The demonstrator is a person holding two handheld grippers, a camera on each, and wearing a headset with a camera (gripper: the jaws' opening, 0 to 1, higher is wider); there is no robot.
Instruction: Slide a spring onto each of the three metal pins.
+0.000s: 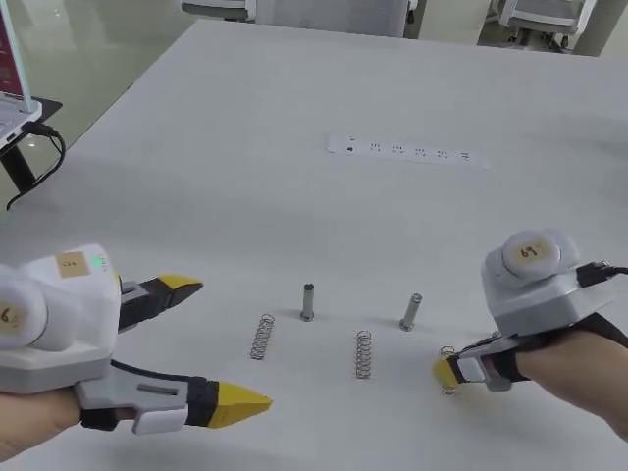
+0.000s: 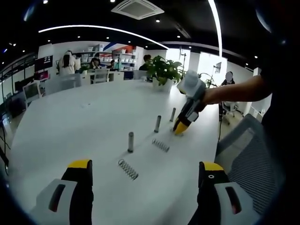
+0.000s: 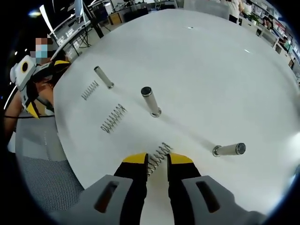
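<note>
So, zero pins done yet. My right gripper is pinched narrow on one spring lying on the counter; my left gripper is wide open. Further out, two springs lie loose, and all three metal pins stand bare.
</note>
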